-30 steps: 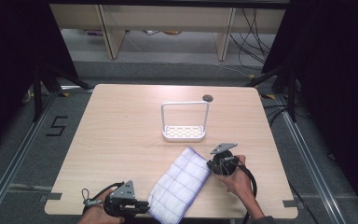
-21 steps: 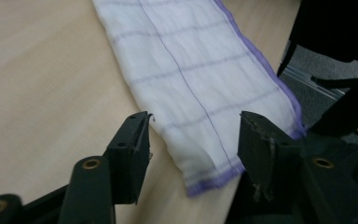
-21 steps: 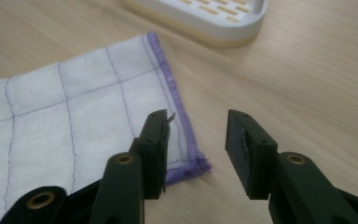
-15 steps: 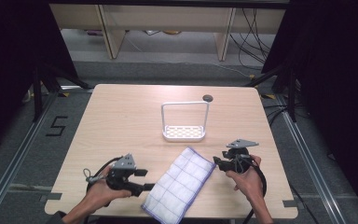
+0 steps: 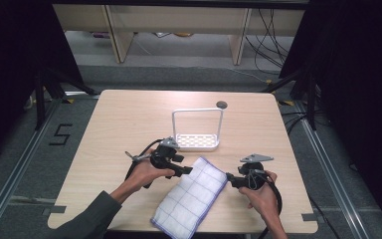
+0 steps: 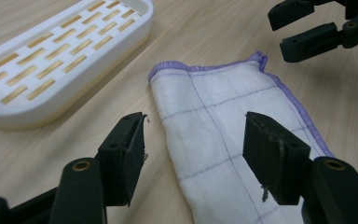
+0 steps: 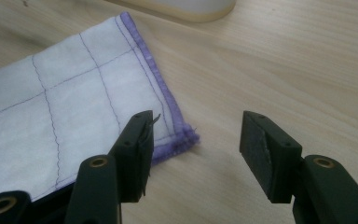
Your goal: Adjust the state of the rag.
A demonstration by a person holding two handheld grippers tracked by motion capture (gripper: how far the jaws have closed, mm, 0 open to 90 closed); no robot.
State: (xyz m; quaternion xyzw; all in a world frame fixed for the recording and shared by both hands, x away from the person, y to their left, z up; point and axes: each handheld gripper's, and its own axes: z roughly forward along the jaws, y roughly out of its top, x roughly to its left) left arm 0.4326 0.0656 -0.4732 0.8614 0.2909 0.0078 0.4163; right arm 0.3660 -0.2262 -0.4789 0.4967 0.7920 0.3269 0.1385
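A white folded cloth with a thin grid of purple lines and a purple stitched hem (image 5: 191,195) lies flat on the pale wooden bench (image 5: 119,114), slanting from the middle toward the near edge. Just beyond its far end stands a white slotted plastic tray with a tall wire handle (image 5: 197,141). The left tool (image 6: 193,154) hangs low over the cloth's far left corner, jaws wide apart and gripping nothing; the right tool (image 7: 193,149) sits at the far right corner, likewise spread wide and empty, one jaw above the hem, the other over bare wood. If either tool closes from here, it may pinch only the top layer or scrape the bench, so the fold could open or the cloth could bunch and slide. The only writing legible is a "5" marked on the floor (image 5: 61,134) left of the bench
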